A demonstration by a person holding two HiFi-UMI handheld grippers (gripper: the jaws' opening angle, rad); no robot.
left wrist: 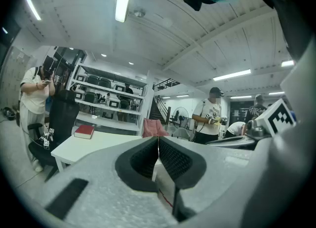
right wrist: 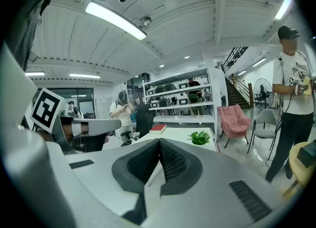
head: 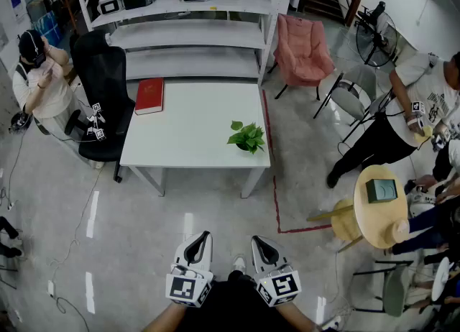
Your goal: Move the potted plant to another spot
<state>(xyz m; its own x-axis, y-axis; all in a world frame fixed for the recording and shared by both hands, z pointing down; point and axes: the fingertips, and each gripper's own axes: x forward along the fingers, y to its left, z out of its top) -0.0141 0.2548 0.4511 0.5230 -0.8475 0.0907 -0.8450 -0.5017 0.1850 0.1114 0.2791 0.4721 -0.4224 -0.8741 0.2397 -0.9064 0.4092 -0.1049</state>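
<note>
A small green potted plant [head: 247, 137] stands near the front right corner of the white table [head: 187, 140]; the right gripper view shows the plant [right wrist: 200, 137] far ahead. Both grippers are held low, well short of the table. My left gripper [head: 205, 235] is shut with nothing between its jaws, its tips [left wrist: 158, 138] pressed together. My right gripper [head: 253, 239] is also shut and empty, its pads [right wrist: 159, 140] meeting at the tip.
A red book [head: 149, 95] lies at the table's back left. A black office chair [head: 106, 100] stands left of the table, white shelves [head: 188, 32] behind it, a pink chair [head: 302, 47] at back right. A round yellow table [head: 379, 205] and people are to the right.
</note>
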